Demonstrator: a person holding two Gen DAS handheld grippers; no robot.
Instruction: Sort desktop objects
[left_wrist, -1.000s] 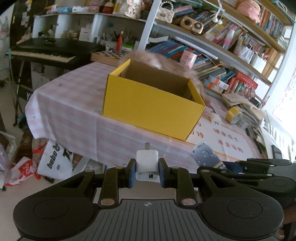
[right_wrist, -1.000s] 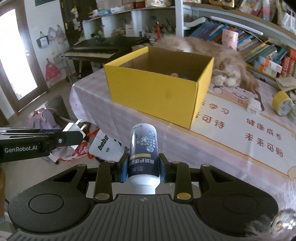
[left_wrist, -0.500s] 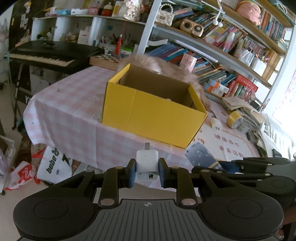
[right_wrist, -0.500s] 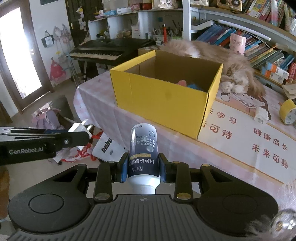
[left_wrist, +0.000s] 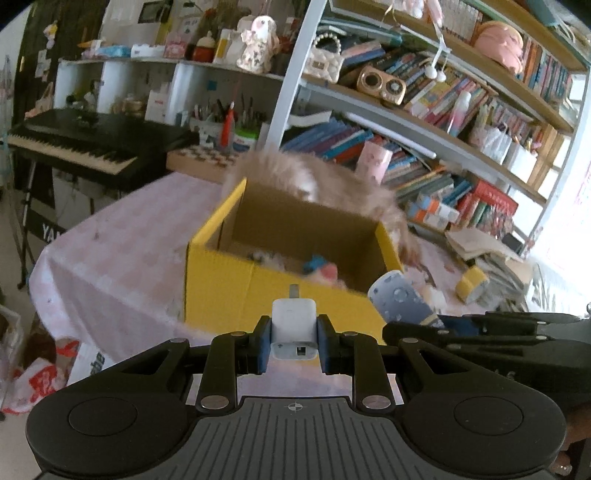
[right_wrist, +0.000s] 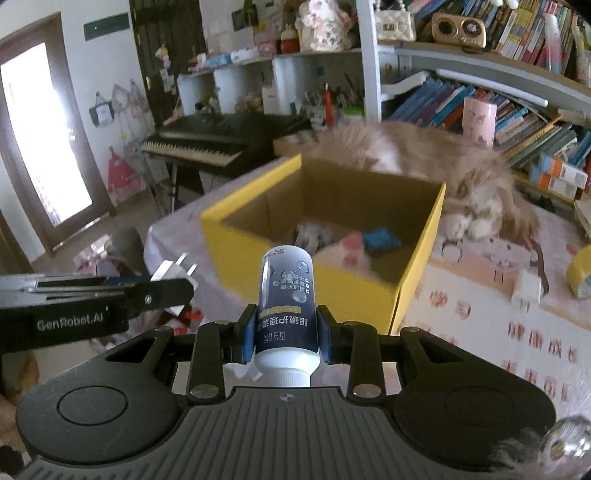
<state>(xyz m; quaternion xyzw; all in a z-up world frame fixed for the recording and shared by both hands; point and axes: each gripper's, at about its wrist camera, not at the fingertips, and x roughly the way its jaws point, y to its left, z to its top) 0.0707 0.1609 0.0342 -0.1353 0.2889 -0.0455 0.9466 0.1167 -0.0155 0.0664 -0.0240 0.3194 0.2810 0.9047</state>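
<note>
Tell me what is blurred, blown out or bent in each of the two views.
Left wrist view: the yellow box and the cat are smeared by motion, the charger in the tool stays sharp, and the window at right is blown out.
Right wrist view: box and cat are soft, the doorway glares white, and the shelves bow.

Crowded bookshelves (left_wrist: 461, 122) line the wall beside a black keyboard (left_wrist: 74, 144); bright doorway (right_wrist: 40, 136) left.

The left gripper (left_wrist: 294, 345) is clamping a white charger (left_wrist: 294, 325) between its blue pads, prongs pointing forward. The right gripper (right_wrist: 286, 338) is pinching a dark-labelled bottle (right_wrist: 286, 306) between its jaws, cap toward the camera.
</note>
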